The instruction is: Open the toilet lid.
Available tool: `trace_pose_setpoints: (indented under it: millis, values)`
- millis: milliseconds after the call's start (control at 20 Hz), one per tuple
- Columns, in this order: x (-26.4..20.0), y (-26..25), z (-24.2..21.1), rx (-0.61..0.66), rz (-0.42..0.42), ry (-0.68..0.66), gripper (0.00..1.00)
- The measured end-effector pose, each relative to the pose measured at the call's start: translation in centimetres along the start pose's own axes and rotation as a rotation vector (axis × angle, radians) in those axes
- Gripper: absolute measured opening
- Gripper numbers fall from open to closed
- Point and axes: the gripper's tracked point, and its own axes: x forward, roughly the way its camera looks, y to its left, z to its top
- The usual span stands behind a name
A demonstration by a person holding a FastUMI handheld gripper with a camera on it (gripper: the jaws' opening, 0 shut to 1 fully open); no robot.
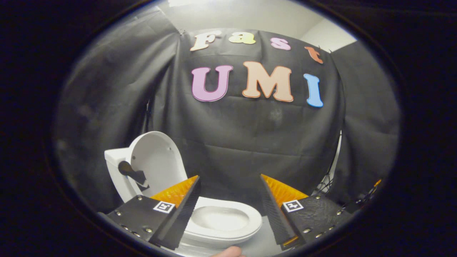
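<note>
lid (157,160) was already up, leaning on the tank (116,157) behind the bowl (221,219) | gripper (230,200) jaws wide apart, holding nothing, above the bowl's front rim | risk imo: bumping the lid so it drops back shut

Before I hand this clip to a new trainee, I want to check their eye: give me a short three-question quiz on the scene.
1. True or false: the toilet lid stands raised against the tank.
2. The claw is: A) open, holding nothing; B) shut on the lid; C) shut on the seat.
3. What lies between and below the claw's fingers?

Key: 1 true. 2 A. 3 The open toilet bowl with its seat down.
</note>
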Motion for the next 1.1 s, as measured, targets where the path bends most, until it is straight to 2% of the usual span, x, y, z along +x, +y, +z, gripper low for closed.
trace_pose_setpoints:
  millis: [200,300,400,450,600,650,700,900,1100]
  values:
    - [-0.8,0.0,0.3,-0.008,0.049,0.025,0.94]
    - [-0.9,-2.3,-0.6,-0.061,0.007,0.055,0.91]
    - [-1.5,-5.7,-2.9,-0.120,-0.090,0.153,0.91]
    - [-1.7,-6.4,-3.9,-0.141,-0.097,0.187,0.91]
    - [-1.2,-6.8,-3.0,-0.116,-0.063,0.130,0.91]
    - [-1.1,-7.5,-2.6,-0.100,-0.071,0.122,0.94]
    - [-0.9,-8.2,-2.8,-0.094,-0.079,0.123,0.97]
    - [-0.5,-10.5,-3.2,-0.092,-0.083,0.146,0.98]
    - [-0.4,-10.0,-2.2,-0.050,-0.024,0.094,0.98]
